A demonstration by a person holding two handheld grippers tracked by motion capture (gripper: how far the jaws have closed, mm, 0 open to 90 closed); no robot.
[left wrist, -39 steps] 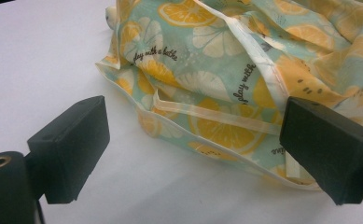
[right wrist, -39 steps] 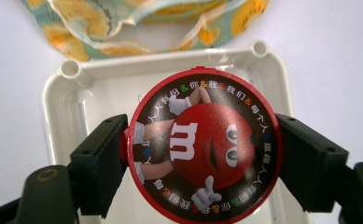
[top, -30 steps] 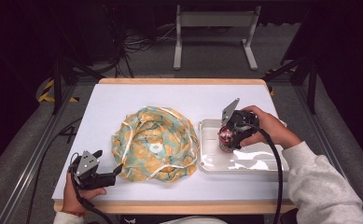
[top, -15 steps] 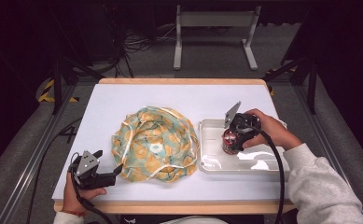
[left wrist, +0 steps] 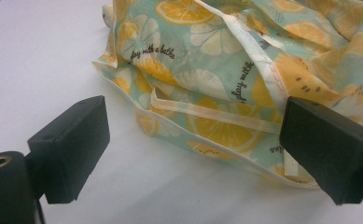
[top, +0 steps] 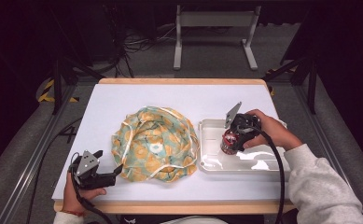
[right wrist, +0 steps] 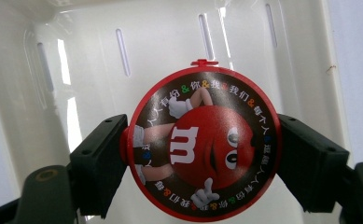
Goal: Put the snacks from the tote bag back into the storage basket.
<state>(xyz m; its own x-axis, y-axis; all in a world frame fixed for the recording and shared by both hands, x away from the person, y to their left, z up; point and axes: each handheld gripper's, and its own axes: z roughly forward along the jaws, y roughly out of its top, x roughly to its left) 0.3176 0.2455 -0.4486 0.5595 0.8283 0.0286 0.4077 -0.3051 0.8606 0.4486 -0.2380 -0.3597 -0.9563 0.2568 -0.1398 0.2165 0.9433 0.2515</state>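
- Over the white tray, the right gripper has dropped lower, clamped on the candy tub — likely setting it down.
- Left gripper stays spread wide beside the citrus-print cloth.

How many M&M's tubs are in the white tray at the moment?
1. A round red-lidded M&M's tub sits clamped in the right gripper, over the white plastic tray. The hand hides part of the tray, so another could be unseen.

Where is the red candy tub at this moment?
The red candy tub sits between the right gripper's jaws, over the white tray on the table's right side, right of the patterned cloth.
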